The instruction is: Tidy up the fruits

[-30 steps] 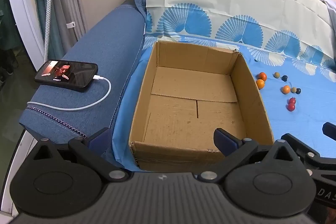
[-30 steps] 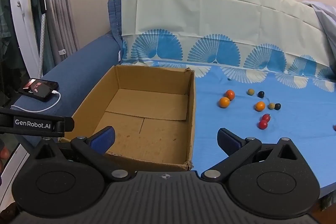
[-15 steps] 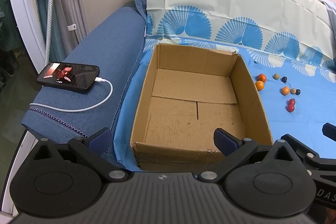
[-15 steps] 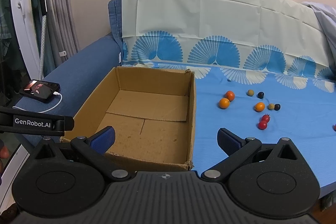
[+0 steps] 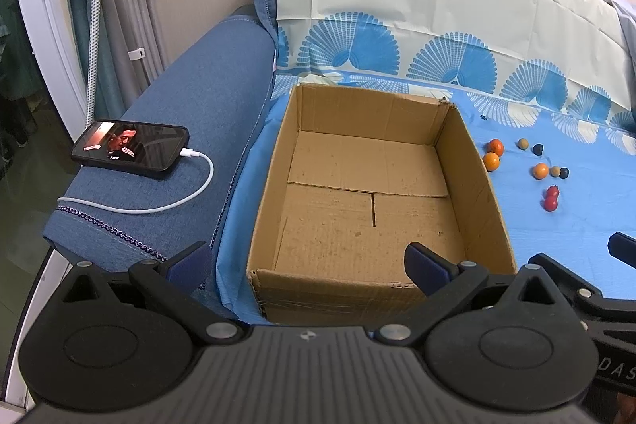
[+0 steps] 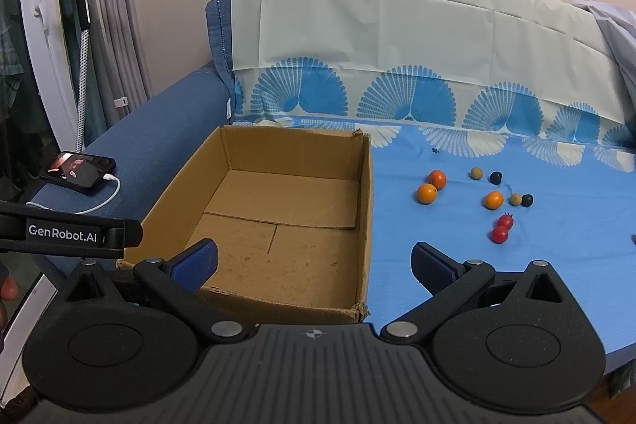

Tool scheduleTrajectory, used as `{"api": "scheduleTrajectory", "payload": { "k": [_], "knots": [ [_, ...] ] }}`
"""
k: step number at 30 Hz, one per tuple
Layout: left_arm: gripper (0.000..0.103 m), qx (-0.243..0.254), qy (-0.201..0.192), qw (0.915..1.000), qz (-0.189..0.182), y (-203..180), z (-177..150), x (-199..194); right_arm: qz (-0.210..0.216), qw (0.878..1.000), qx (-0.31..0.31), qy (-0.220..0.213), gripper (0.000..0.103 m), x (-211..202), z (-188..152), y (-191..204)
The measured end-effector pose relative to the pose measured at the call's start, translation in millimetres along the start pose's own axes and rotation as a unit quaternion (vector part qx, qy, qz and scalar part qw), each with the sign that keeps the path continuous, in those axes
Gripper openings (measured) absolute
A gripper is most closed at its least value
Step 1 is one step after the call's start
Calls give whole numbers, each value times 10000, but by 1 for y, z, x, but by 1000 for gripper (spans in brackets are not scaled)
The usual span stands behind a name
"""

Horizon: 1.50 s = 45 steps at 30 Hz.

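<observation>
Fruits (image 6: 473, 197) lie scattered on the blue sheet right of the empty cardboard box (image 6: 278, 209), perhaps nine; both tools, left tool (image 5: 306, 259) and right tool (image 6: 316, 261), gape empty, so take the nearest red pair first.

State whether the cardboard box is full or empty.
Empty: the cardboard box shows only its bare floor flaps; the fruits lie outside on the blue sheet.

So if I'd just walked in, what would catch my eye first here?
Probably the big open cardboard box, empty, sitting on the blue cloth over the sofa. To its right lies a scatter of small fruits: orange, red, tan and dark ones. On the sofa arm to the left, a phone plays a video while charging, and both grippers, left and right, are open.
</observation>
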<state>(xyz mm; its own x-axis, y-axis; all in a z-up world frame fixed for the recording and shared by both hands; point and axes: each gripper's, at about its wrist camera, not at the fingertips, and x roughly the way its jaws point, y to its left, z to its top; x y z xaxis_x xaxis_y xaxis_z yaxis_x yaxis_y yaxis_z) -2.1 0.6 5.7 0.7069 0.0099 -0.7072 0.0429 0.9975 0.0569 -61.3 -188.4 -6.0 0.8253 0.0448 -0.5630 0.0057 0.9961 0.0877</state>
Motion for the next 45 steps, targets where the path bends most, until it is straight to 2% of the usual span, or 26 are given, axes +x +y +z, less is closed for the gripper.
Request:
{"api": "scheduleTrajectory", "payload": {
  "k": [20, 28, 35, 37, 40, 45],
  "knots": [
    [103, 77, -40, 10000, 27, -7, 1, 0, 66, 9999, 94, 74, 103, 4, 0, -6],
    [103, 105, -28, 9998, -153, -19, 4, 2, 44, 9994, 337, -110, 103, 3, 2, -23],
    [103, 172, -113, 9990, -402, -41, 12, 3, -74, 9964, 655, -523, 103, -1, 2, -59],
    [103, 202, -206, 9983, -498, -51, 15, 2, -195, 9960, 716, -507, 103, -2, 3, -72],
    [103, 422, -126, 9979, -478, -71, 20, 5, -436, 9938, 857, -557, 103, -5, 1, -97],
    [103, 709, -157, 9943, -782, -113, 28, 4, -856, 9881, 1117, -624, 103, -10, -1, -142]
  ]
}}
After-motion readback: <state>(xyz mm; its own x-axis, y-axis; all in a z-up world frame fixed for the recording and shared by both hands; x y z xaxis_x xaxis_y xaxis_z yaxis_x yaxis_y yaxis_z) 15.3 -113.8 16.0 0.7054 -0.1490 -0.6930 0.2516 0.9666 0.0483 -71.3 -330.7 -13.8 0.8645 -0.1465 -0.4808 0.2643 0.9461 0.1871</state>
